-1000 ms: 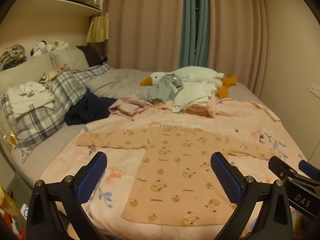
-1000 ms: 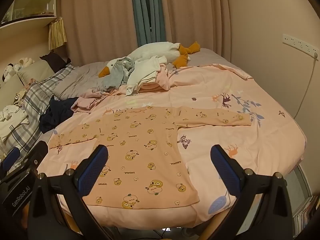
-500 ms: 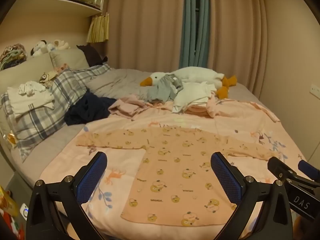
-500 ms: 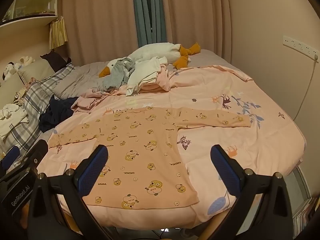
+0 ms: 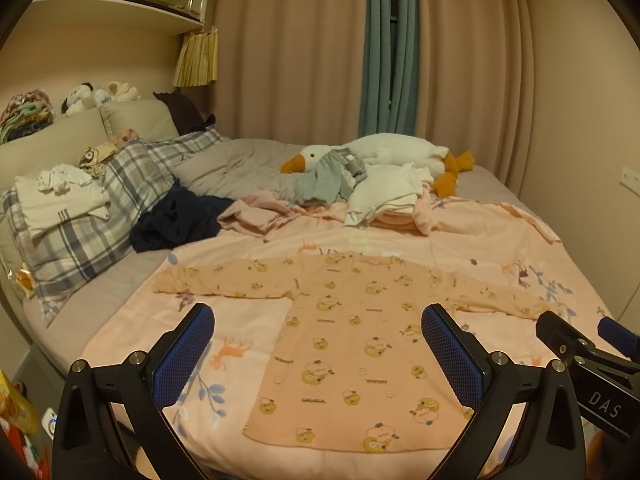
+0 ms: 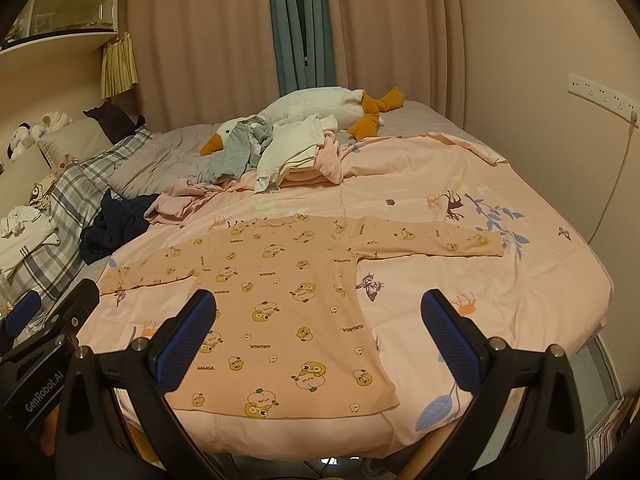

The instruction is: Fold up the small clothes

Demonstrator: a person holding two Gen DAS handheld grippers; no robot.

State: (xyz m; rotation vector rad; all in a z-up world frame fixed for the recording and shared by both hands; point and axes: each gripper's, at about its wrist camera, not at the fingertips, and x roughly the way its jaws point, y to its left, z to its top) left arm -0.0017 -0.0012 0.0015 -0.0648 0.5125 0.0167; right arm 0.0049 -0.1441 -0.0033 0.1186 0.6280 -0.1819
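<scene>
Almost nothing moved since earlier frames: both views nearly identical, shirt unshifted. Left gripper (image 5: 318,354) spread wide, empty, above pink sheet (image 5: 472,236). Peach long-sleeved shirt (image 5: 352,344) flat on sheet near bed's front edge, sleeves stretched left-right as long axis, hem toward cameras, neckline toward plush goose (image 5: 384,154). Yellow cartoon print, few wrinkles. Right gripper (image 6: 318,340) likewise spread, empty.

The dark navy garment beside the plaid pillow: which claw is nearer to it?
Left. The left claw hovers open over the shirt's side toward the navy garment; the right claw hovers open over the side away from it.
</scene>
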